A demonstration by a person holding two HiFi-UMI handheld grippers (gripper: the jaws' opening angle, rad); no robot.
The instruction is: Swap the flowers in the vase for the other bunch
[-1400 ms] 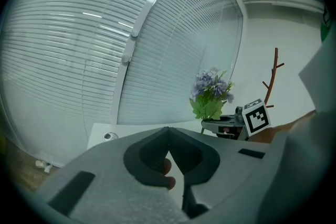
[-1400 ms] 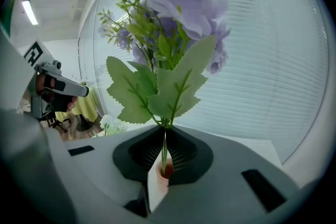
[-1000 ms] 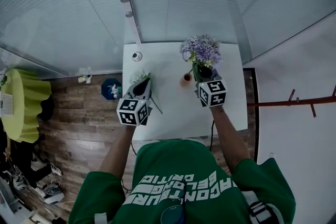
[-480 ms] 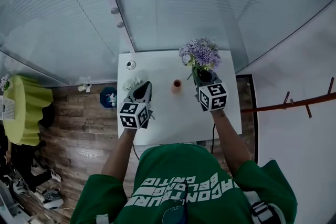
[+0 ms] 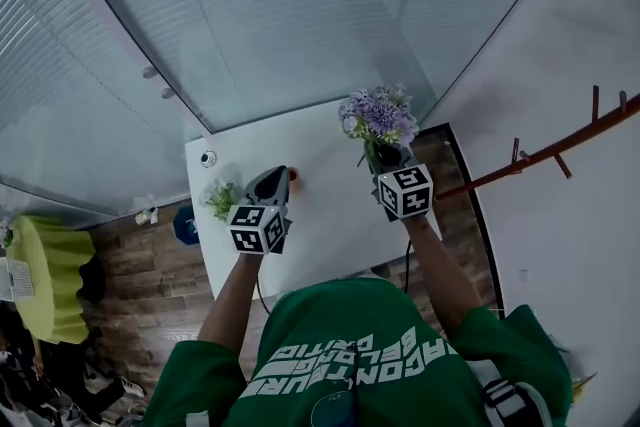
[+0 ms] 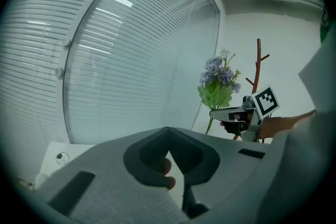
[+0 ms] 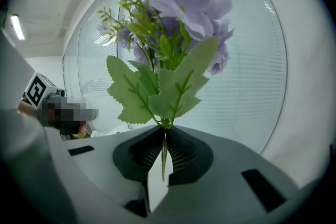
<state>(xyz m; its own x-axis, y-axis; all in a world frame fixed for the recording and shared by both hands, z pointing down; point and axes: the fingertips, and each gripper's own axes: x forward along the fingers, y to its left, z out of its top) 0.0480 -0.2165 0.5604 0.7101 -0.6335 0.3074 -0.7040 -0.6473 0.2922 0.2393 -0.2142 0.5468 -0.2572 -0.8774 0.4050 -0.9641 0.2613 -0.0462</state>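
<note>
Right tongs [image 7: 165, 132] narrow, pinched on the thin stem [image 7: 164, 157] of the purple bunch [image 5: 379, 115]. The bunch is upright, in the air at 12 o'clock of these tongs, out of the vase [image 5: 293, 175].

Left tongs [image 6: 168, 129] closed tip to tip. The vase stands on the desk [image 5: 335, 220], just beside their tip at 3 o'clock.

White-and-green bunch [image 5: 218, 198] lies on the desk at 9 o'clock of the left tongs, near the edge.

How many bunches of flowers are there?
2. The purple bunch is held upright in the right gripper. The other bunch lies at the left edge of the table. None seems hidden.
</note>
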